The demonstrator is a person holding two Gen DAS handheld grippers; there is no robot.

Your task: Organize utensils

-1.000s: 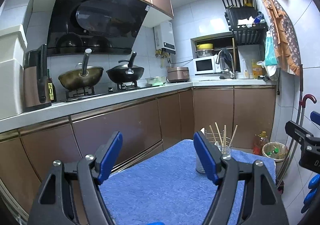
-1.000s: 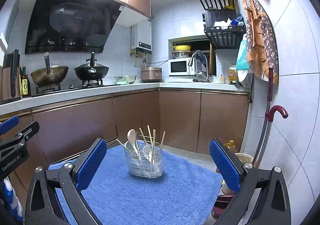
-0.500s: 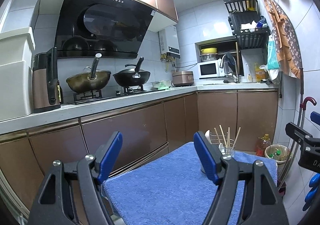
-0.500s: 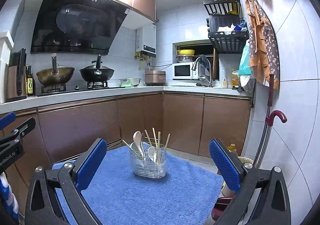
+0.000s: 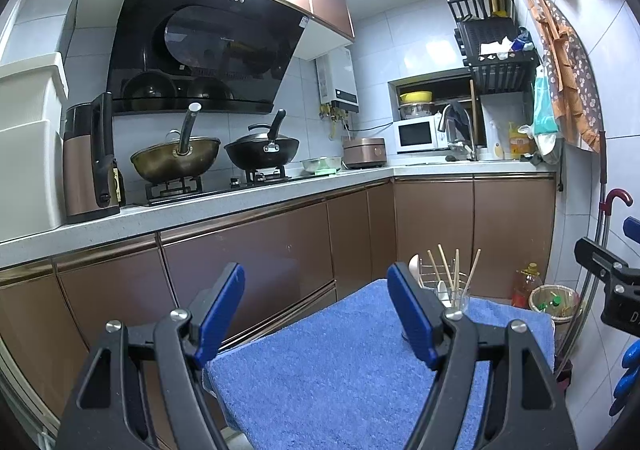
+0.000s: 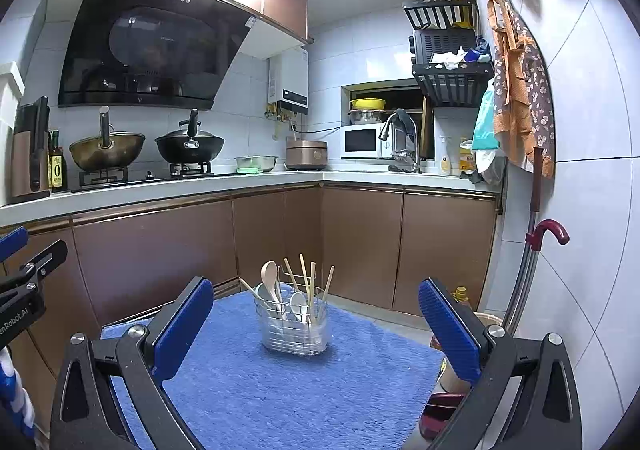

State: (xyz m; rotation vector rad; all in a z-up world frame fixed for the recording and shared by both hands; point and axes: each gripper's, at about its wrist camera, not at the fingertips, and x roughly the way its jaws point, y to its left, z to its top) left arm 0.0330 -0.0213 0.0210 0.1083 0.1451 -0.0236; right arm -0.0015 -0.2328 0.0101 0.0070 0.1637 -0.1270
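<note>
A clear utensil holder [image 6: 294, 324] stands on the blue towel [image 6: 280, 390] at its far side. It holds spoons [image 6: 270, 276] and several wooden chopsticks [image 6: 306, 282], all upright. In the left wrist view the holder [image 5: 450, 296] shows partly behind my right finger. My left gripper [image 5: 316, 314] is open and empty above the towel's near left part. My right gripper [image 6: 316, 324] is open and empty, short of the holder, which shows between its fingers.
Brown kitchen cabinets [image 6: 160, 242] run behind the towel-covered table, with woks [image 6: 188, 144] on the stove. A waste basket [image 5: 554, 300] and an oil bottle [image 5: 526, 282] stand on the floor to the right. A red-handled umbrella [image 6: 546, 236] leans on the right wall.
Both grippers have risen and drawn back a little, so the towel and the holder sit lower in view. Both stay open and empty.
</note>
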